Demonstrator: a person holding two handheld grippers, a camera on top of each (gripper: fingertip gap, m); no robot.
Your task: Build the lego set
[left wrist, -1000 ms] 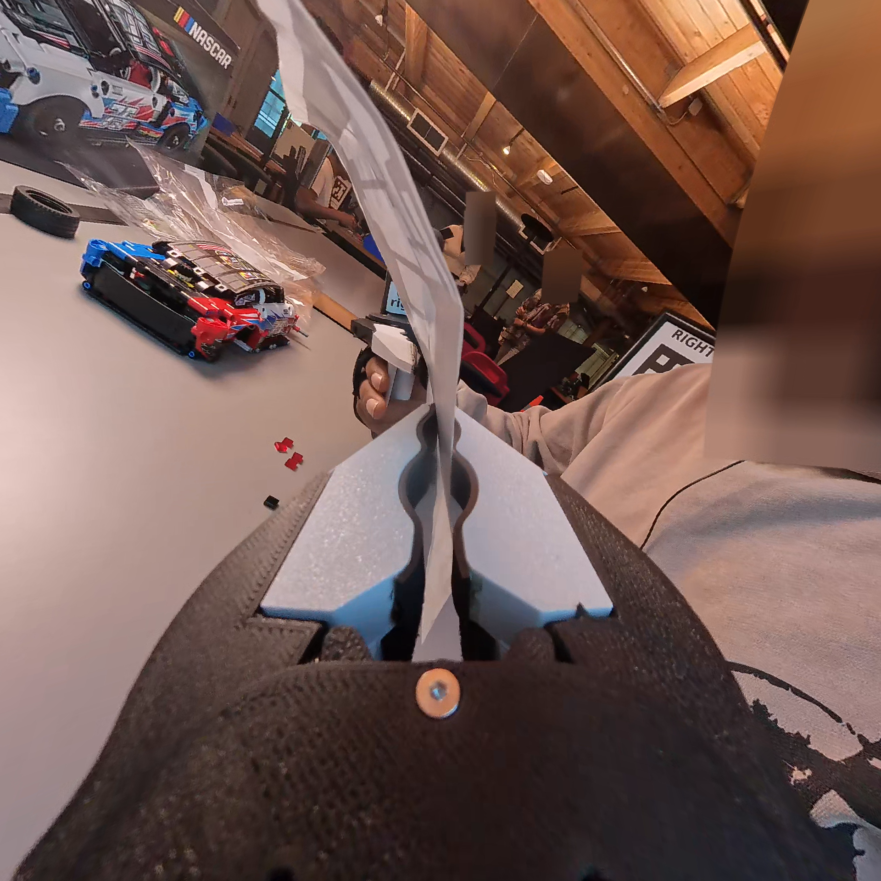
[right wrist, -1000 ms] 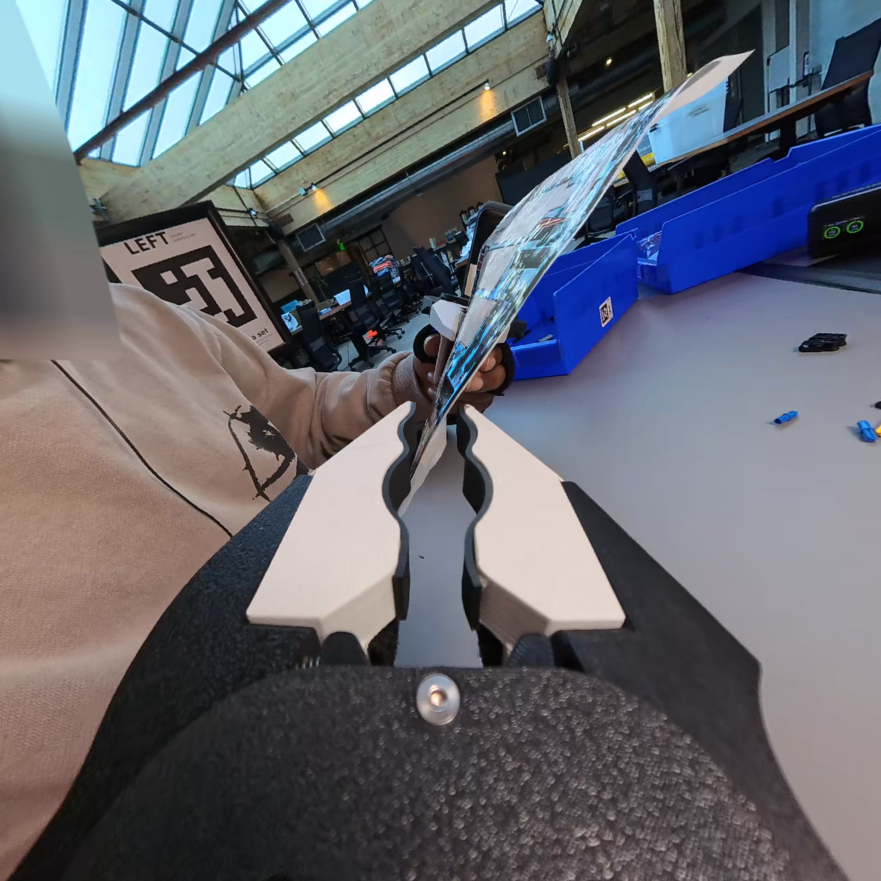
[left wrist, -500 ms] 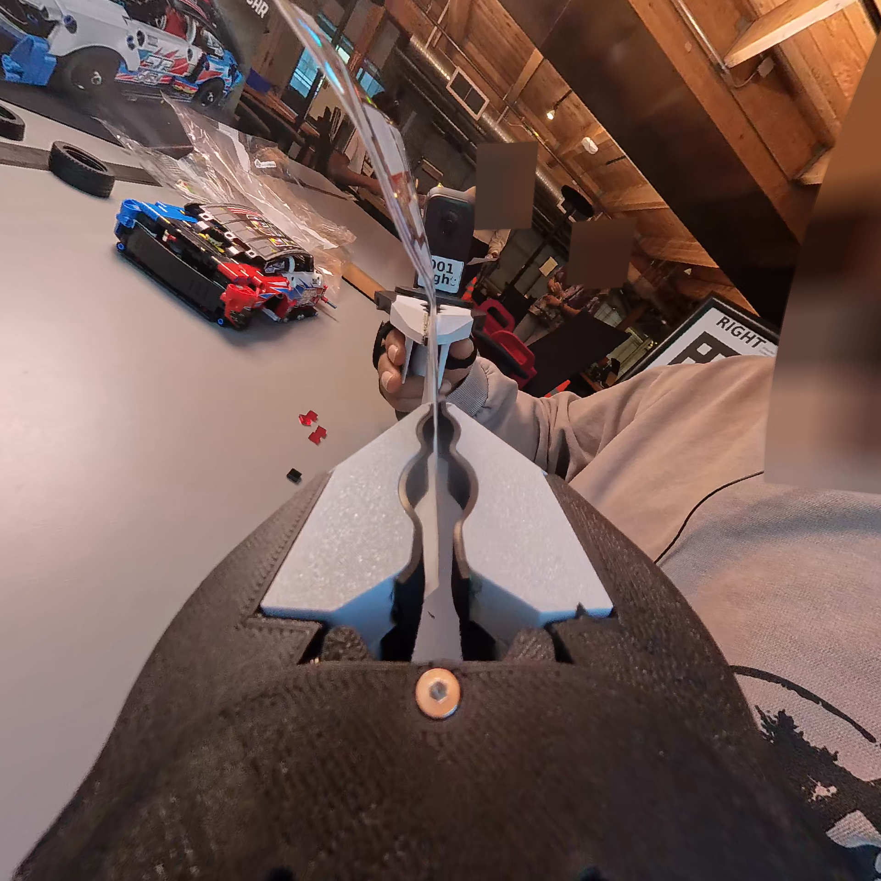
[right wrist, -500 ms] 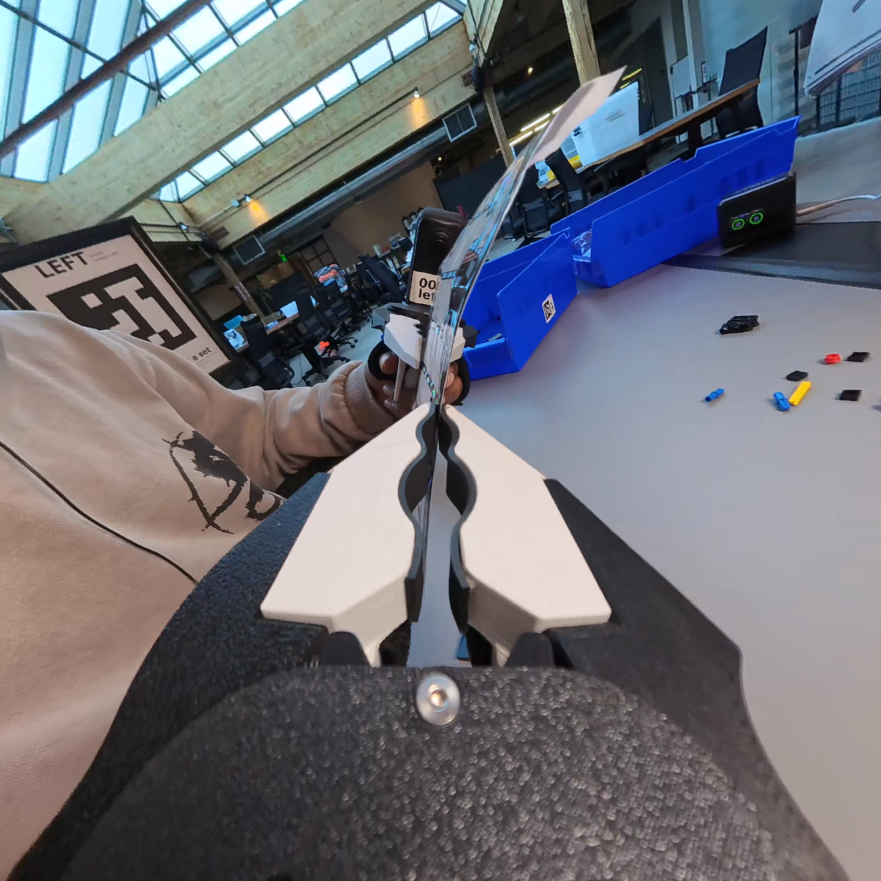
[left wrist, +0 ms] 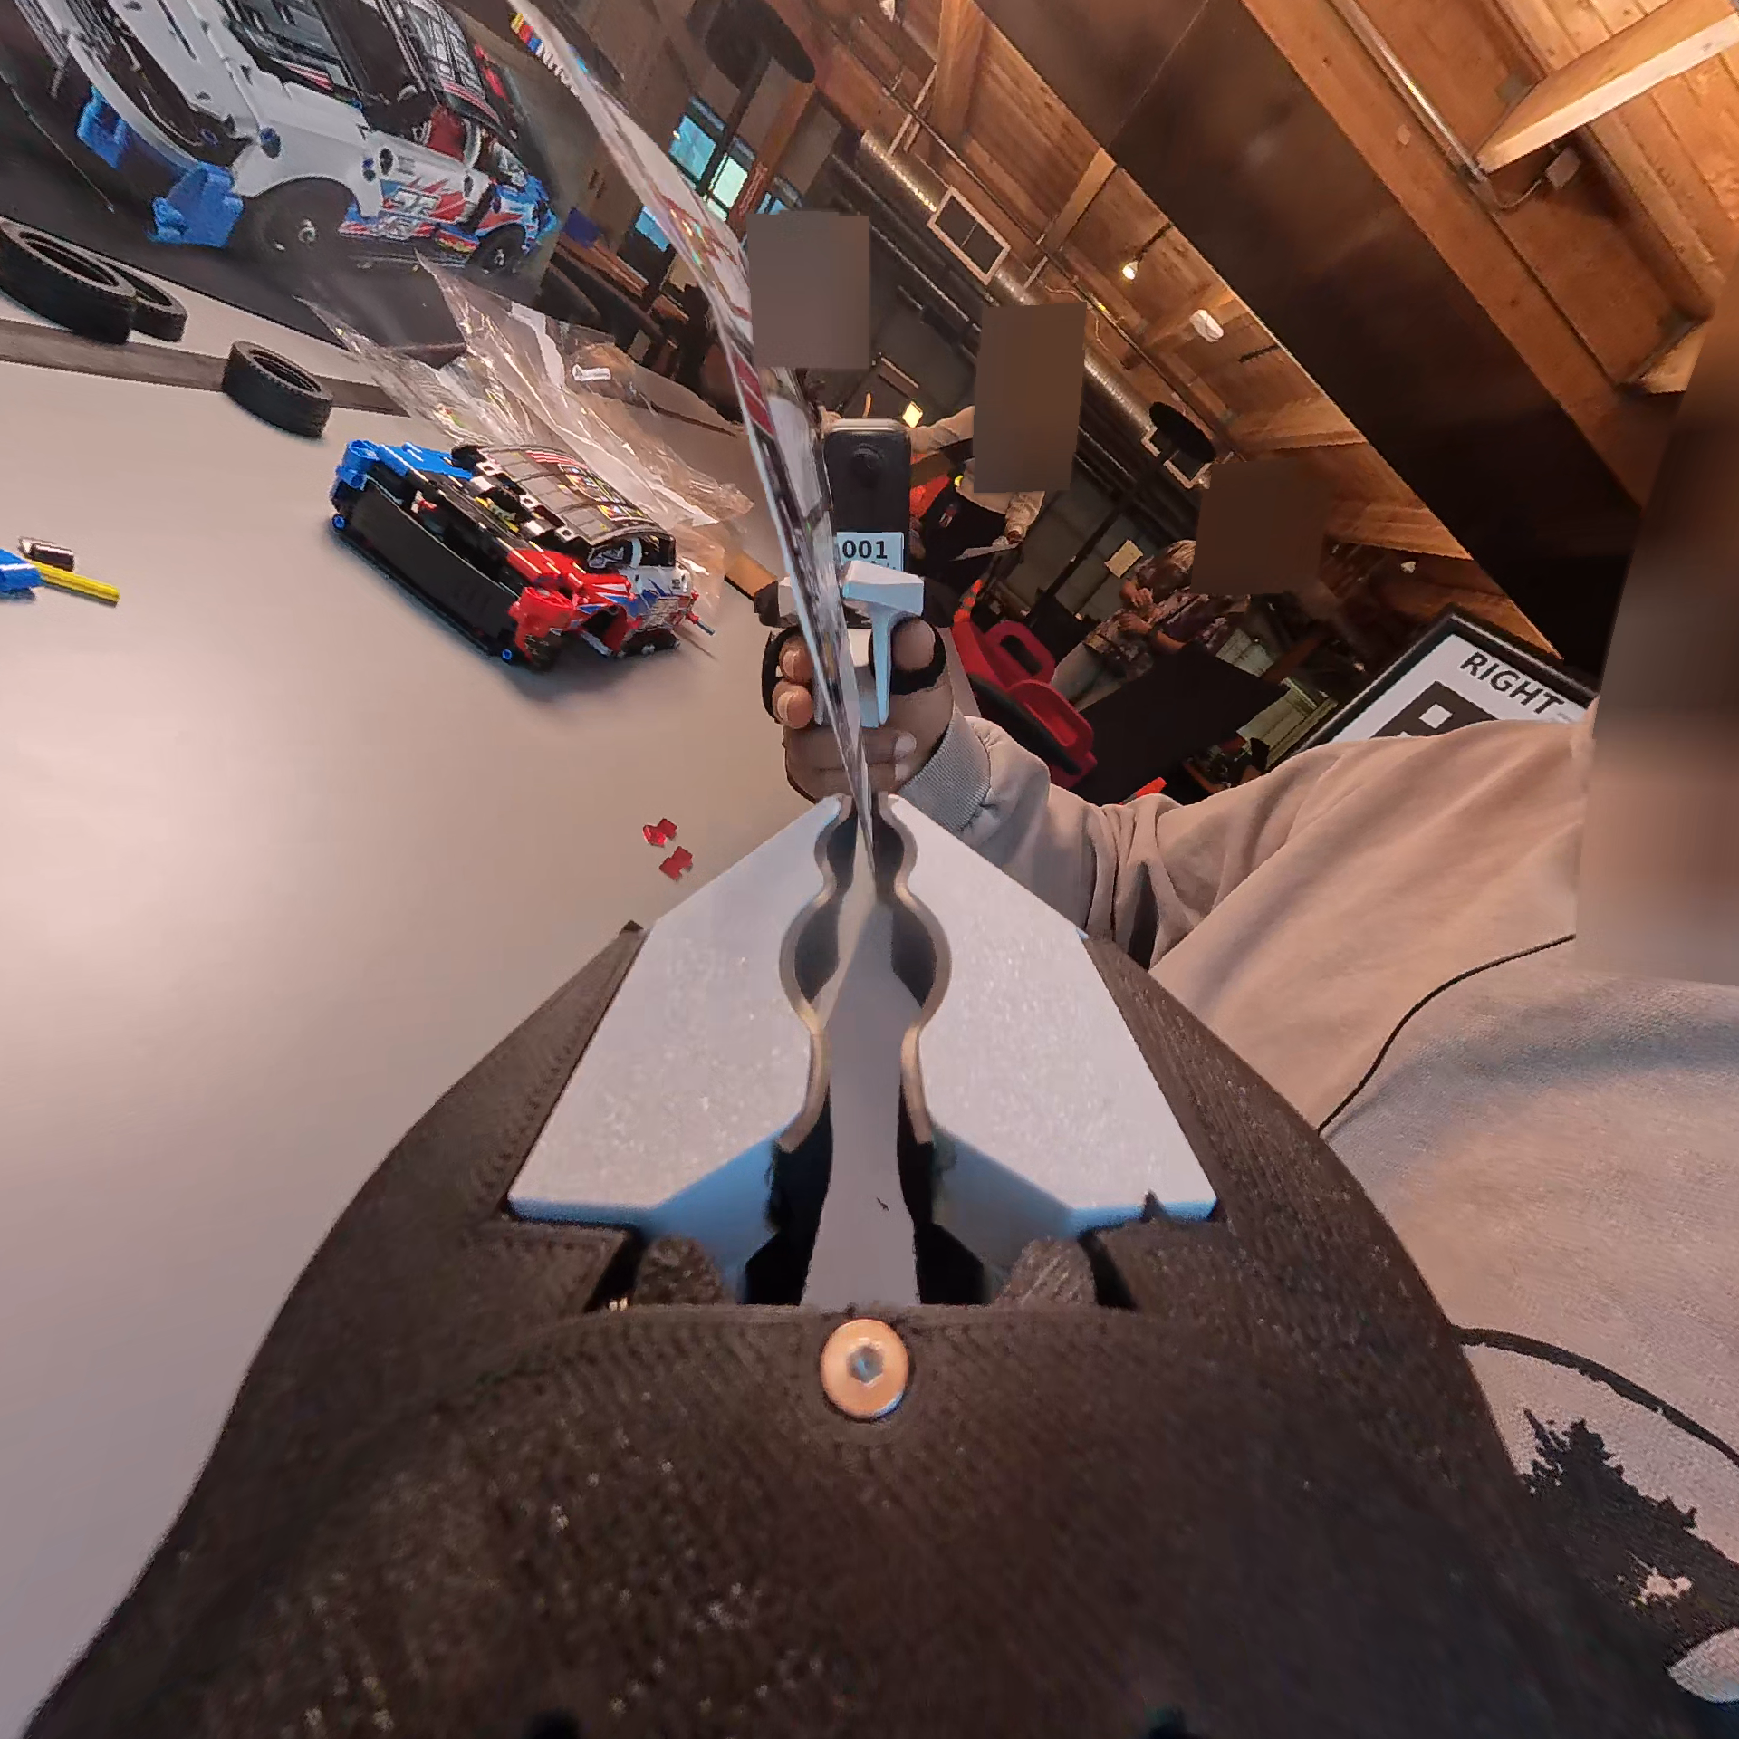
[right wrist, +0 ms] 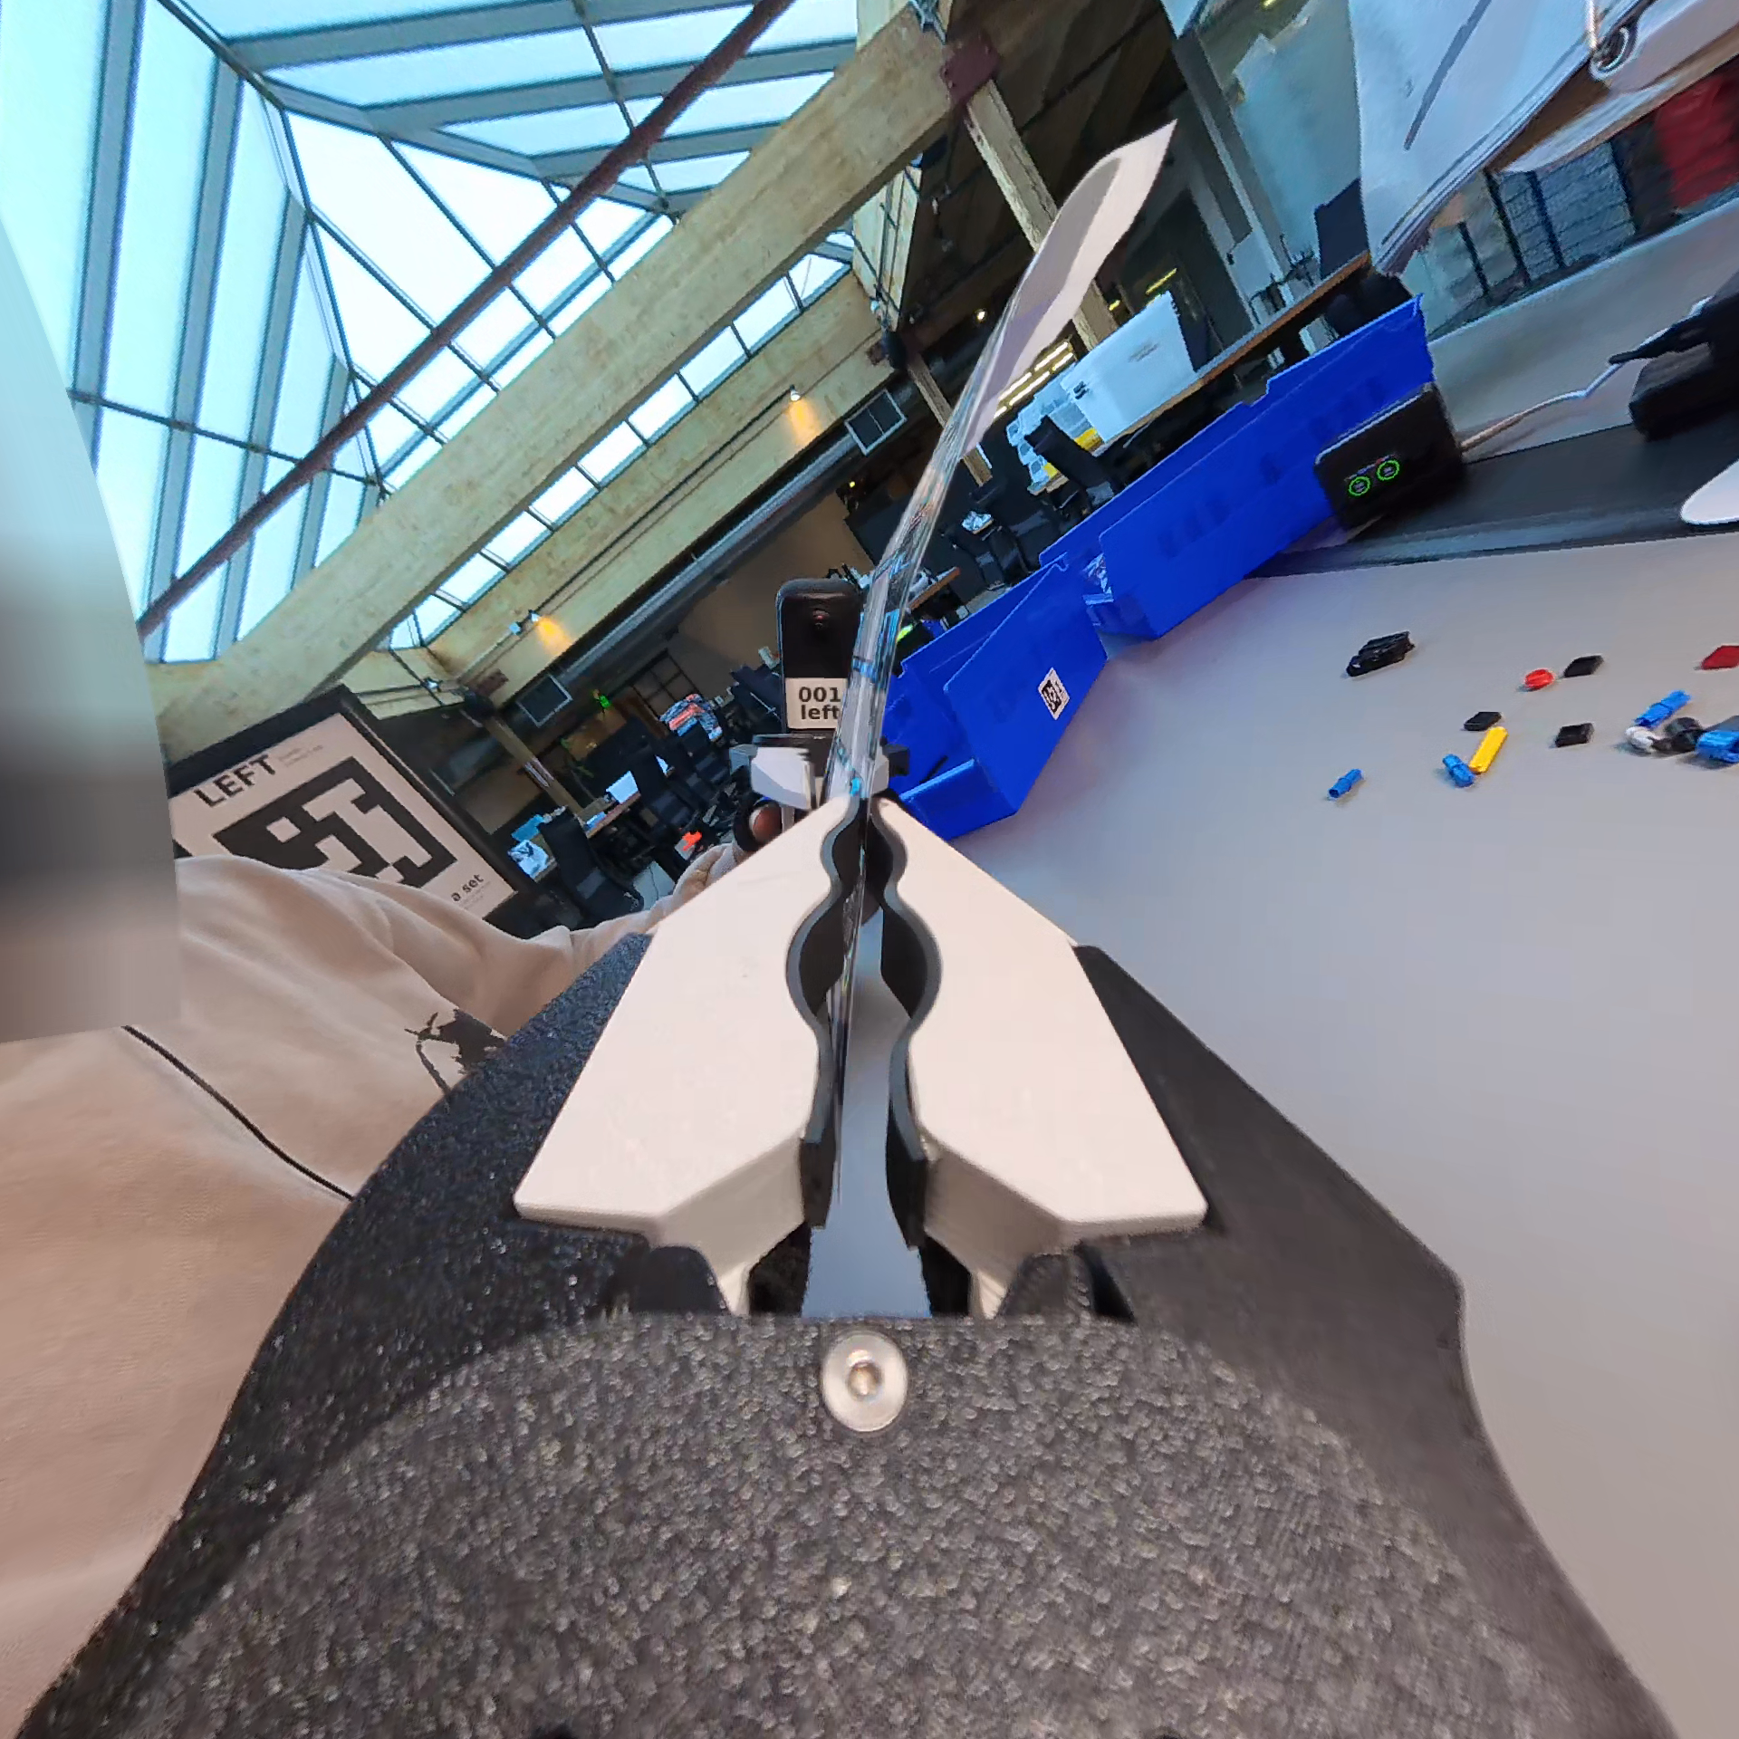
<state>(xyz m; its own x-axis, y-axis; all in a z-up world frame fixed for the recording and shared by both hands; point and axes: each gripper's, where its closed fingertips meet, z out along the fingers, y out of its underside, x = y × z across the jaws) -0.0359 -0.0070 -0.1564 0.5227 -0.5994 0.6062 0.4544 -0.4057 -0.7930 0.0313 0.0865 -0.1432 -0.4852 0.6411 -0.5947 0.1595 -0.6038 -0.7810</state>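
A thin glossy printed sheet (left wrist: 786, 442) stands on edge above the grey table (left wrist: 282, 941), held between both grippers. My left gripper (left wrist: 862, 830) is shut on its near end. The right gripper shows beyond it (left wrist: 870, 621), in a hand, on the sheet's far end. In the right wrist view my right gripper (right wrist: 861, 817) is shut on the sheet (right wrist: 979, 405), with the left gripper (right wrist: 800, 767) behind it. A partly built blue, black and red lego car (left wrist: 508, 555) lies on the table to the left.
Black tyres (left wrist: 278, 386), clear plastic bags (left wrist: 565, 395) and the set's box (left wrist: 282, 141) lie behind the car. Two small red pieces (left wrist: 668, 847) sit near my left gripper. Loose small pieces (right wrist: 1506, 734), blue bins (right wrist: 1176, 555) and a black device (right wrist: 1383, 470) are at the right. There is about 12 cm between the tips of the two grippers.
My right gripper has closed on the sheet. Both grippers have turned, so the sheet now shows edge-on, and more of the table and loose pieces has come into view.
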